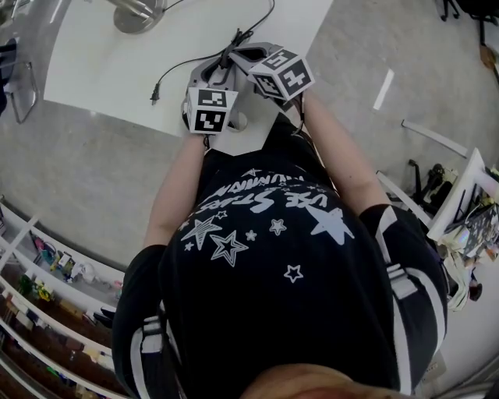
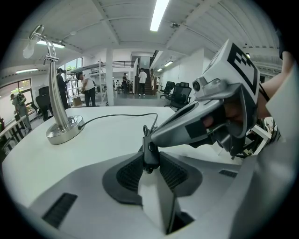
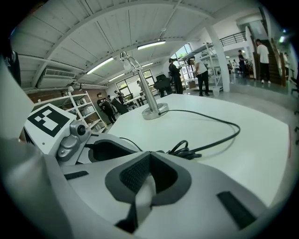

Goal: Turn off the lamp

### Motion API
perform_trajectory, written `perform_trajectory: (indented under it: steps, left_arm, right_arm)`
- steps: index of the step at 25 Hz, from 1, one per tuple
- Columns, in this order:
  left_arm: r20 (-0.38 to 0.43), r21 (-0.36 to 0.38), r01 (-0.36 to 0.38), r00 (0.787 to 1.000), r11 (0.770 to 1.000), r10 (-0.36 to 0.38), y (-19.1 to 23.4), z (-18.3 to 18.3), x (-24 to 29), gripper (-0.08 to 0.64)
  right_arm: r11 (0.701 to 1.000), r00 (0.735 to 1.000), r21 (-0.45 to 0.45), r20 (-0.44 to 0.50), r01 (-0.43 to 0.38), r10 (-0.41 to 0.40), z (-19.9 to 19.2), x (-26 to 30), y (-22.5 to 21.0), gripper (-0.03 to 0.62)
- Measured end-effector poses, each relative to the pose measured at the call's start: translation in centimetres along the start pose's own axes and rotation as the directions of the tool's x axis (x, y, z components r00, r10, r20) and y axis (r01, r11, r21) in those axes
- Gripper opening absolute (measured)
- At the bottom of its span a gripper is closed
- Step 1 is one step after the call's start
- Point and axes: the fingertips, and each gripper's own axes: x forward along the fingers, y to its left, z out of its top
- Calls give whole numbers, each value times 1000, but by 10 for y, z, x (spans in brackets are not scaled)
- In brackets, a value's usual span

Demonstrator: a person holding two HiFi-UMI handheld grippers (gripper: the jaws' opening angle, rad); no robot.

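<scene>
A chrome desk lamp (image 2: 61,127) stands at the far side of the white table (image 2: 107,135), and its round base (image 1: 138,15) shows at the top of the head view. Its black cord (image 3: 216,135) runs to a small black inline switch (image 2: 150,158). My left gripper (image 2: 150,164) is shut on that switch, with both ribbed pads pressed on its sides. My right gripper (image 2: 150,138) comes in from the right with its jaws shut on nothing, and its tip rests on the top of the switch. In the head view both grippers, left (image 1: 214,78) and right (image 1: 242,56), meet near the table's front edge.
The cord's loose plug end (image 1: 153,97) lies on the table to the left of the grippers. A bunched loop of cord (image 3: 184,150) lies just ahead of the right gripper. Shelving (image 1: 47,312) stands at the lower left. People and office chairs (image 2: 175,93) are far behind the table.
</scene>
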Motion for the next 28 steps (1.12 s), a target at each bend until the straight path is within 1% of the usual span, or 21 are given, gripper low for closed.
perform_trajectory:
  steps: [5, 10, 15, 21, 24, 28]
  left_arm:
    - [-3, 13, 10, 1000, 1000, -10, -2, 0, -2, 126]
    - [4, -9, 14, 1000, 1000, -14, -1, 0, 1, 126]
    - [13, -10, 15, 1000, 1000, -15, -1, -2, 1, 127]
    - [13, 12, 63, 998, 998, -63, -6, -4, -1, 127]
    - [36, 29, 72, 997, 997, -73, -7, 1, -14, 127]
    - [91, 44, 77, 993, 996, -81, -8, 8, -37, 129]
  right_arm:
    - [998, 1000, 55, -6, 19, -18, -3, 0, -3, 6]
    - [997, 999, 65, -3, 37, -37, -4, 0, -6, 6]
    - [992, 997, 112, 42, 54, -59, -3, -13, -1, 6]
    - [985, 992, 140, 61, 103, -112, -13, -34, 5, 6]
    - [980, 988, 160, 76, 118, -132, -18, -45, 16, 6]
    - [972, 981, 180, 96, 151, -170, -29, -61, 32, 6]
